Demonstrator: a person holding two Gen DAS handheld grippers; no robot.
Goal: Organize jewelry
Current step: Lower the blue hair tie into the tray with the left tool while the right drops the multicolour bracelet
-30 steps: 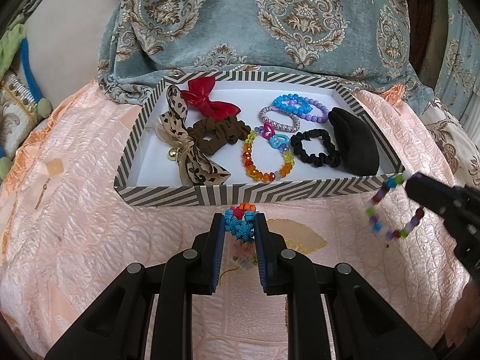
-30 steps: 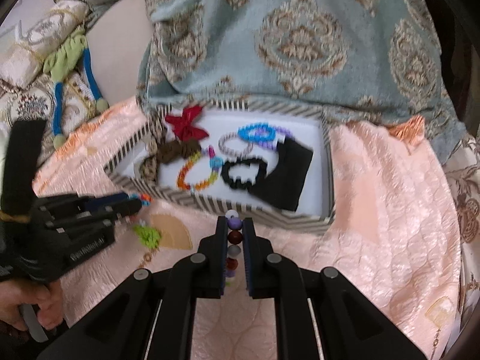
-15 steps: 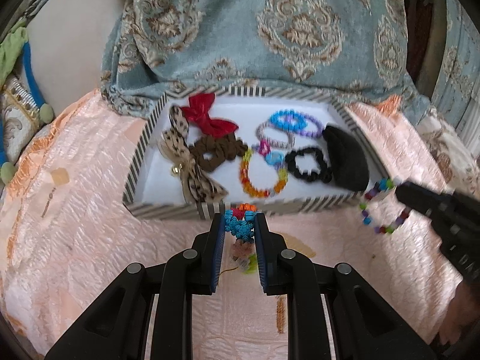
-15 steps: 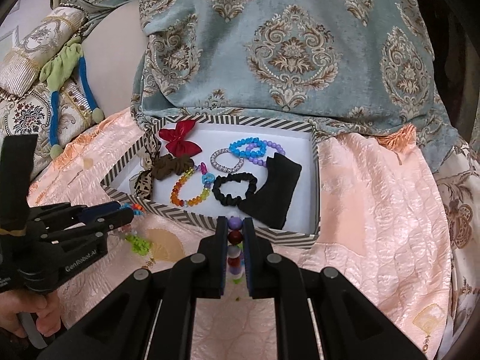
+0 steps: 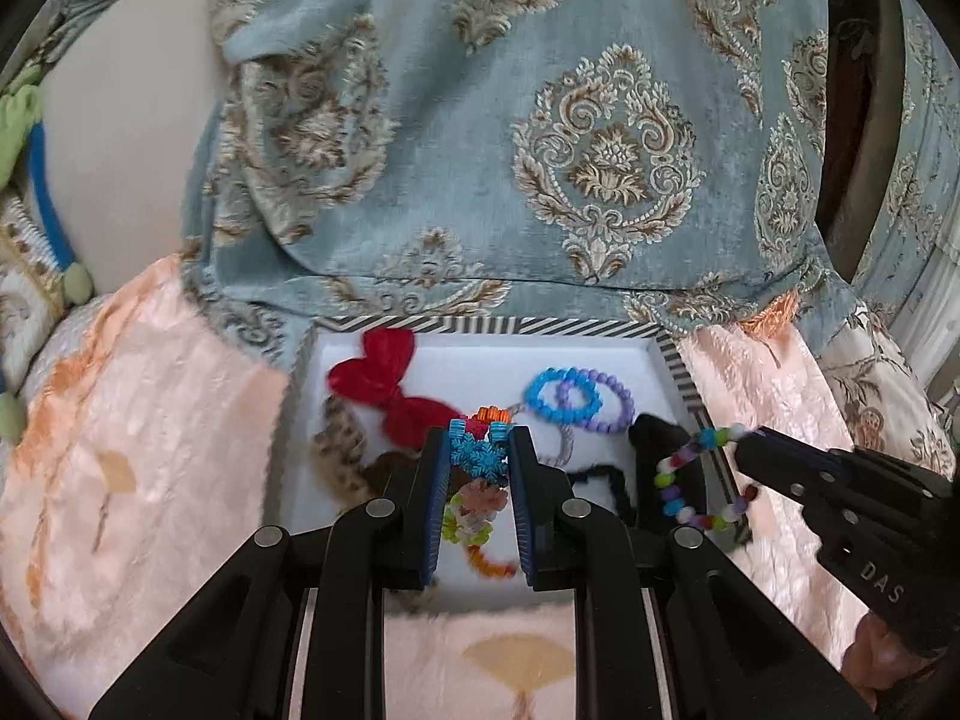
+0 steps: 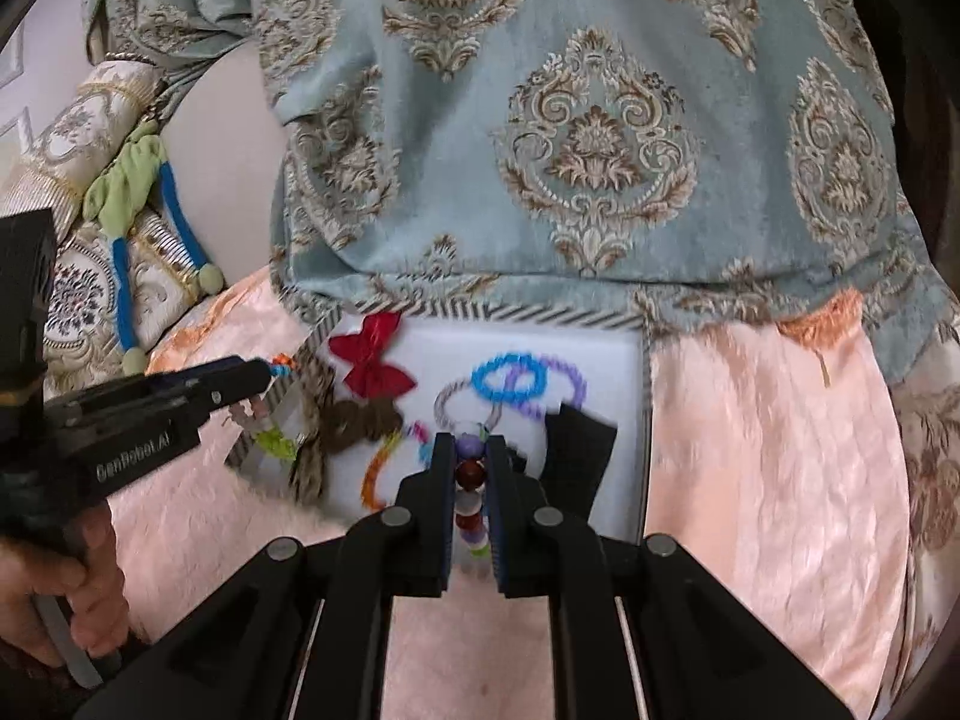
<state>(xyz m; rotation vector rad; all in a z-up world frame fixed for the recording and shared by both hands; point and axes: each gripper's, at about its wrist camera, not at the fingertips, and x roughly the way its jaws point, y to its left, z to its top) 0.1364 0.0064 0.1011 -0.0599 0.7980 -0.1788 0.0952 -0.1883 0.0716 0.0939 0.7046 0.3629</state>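
Observation:
A striped-rim white tray [image 5: 675,360] [image 6: 645,396] lies on the peach bedspread and holds a red bow [image 5: 384,390] [image 6: 372,363], blue and purple bead bracelets [image 5: 576,399] [image 6: 522,381], scrunchies and a black pouch [image 6: 579,447]. My left gripper [image 5: 479,450] is shut on a bracelet of blue, pink and green flower pieces [image 5: 477,468], which hangs over the tray's middle. My right gripper [image 6: 470,456] is shut on a multicoloured bead bracelet [image 6: 471,474] [image 5: 696,480] above the tray's right part. Each gripper shows in the other's view, the left gripper [image 6: 264,372] and the right gripper [image 5: 744,441].
A blue-grey damask blanket [image 5: 600,150] drapes over the tray's far edge. Patterned cushions and a green-and-blue cord [image 6: 129,198] lie at the far left. A hand [image 6: 72,588] grips the left tool's handle. Peach bedspread [image 6: 780,480] spreads on both sides.
Both grippers rose and moved forward from the bedspread in front of the tray to over it, each still carrying its bracelet. The tray now sits lower and closer in both views.

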